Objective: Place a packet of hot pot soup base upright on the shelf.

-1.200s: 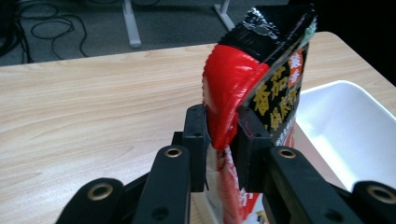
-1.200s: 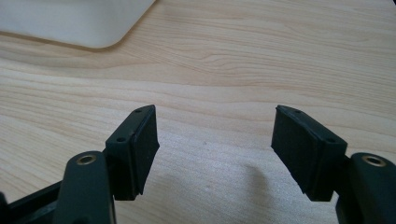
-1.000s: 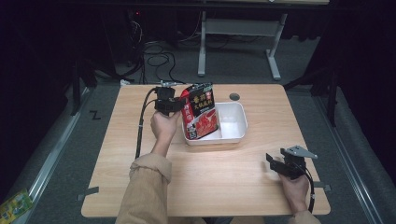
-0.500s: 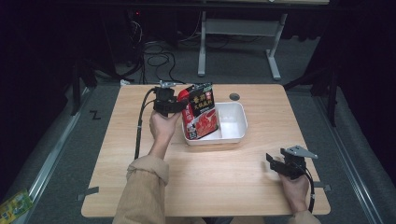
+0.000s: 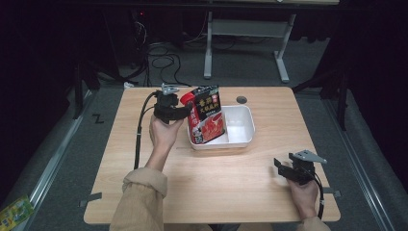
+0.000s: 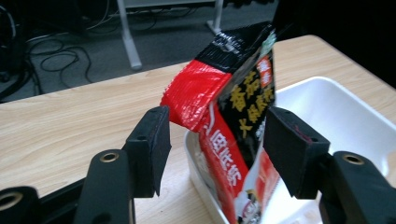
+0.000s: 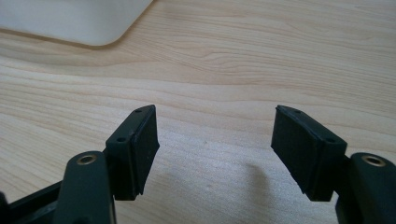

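1. A red-and-black food packet (image 5: pixel 206 115) stands upright in a white tray (image 5: pixel 243 132), leaning against the tray's wall at nine o'clock.
2. The tray sits on the wooden worktop (image 5: pixel 211 192), a little toward twelve o'clock from the middle.
3. The left hand-held gripper (image 5: pixel 180 111) is at nine o'clock of the packet, level with its top.
4. Its jaws have just been opening and stand wide apart.
5. In the left gripper view the packet (image 6: pixel 233 121) is between the two pads (image 6: pixel 156 149). Its crumpled red corner lies just beside one pad, and the other pad is clear of the packet, so nothing is gripped.
6. The left hand (image 5: pixel 163 134) holds this hand-held gripper from below, and its cable (image 5: pixel 139 130) trails toward seven o'clock.
7. The right hand-held gripper (image 5: pixel 281 166) rests low over the worktop at about four o'clock of the tray, well apart from it.
8. Its jaws are wide open with nothing between them; the right gripper view shows bare wood in the gap (image 7: pixel 215 140).
9. A corner of the tray (image 7: pixel 79 21) shows at the eleven o'clock edge of that view.
10. A small round hole (image 5: pixel 241 99) lies in the worktop at twelve o'clock of the tray.
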The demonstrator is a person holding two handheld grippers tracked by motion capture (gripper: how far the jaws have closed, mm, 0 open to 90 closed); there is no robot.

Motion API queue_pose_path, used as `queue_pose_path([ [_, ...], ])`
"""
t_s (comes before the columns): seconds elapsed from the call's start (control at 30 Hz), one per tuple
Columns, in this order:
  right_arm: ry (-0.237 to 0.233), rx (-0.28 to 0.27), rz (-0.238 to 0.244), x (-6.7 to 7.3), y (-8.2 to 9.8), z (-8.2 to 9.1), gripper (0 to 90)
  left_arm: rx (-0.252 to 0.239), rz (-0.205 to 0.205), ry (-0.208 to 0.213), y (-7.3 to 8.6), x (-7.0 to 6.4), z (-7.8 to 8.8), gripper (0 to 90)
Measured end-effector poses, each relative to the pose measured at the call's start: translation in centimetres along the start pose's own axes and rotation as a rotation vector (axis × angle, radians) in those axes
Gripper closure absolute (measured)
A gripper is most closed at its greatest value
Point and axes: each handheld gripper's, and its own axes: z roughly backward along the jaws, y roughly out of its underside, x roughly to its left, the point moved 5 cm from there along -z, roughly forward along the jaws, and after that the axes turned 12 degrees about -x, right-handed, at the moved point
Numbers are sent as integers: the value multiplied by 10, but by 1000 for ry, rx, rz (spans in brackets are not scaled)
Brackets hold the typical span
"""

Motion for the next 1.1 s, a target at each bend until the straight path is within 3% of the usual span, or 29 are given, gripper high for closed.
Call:
queue_pose_path([
  [0.17,1,2,-2,1,0,0,326,-22,24,13,3,3,12,416],
  [0.2,0,1,-3,1,0,0,326,-37,49,25,6,4,17,414],
  [0.57,1,2,-4,1,0,0,326,-87,51,31,6,5,46,406],
  [1.1,-2,2,4,1,0,-1,327,-96,64,30,22,12,75,404],
])
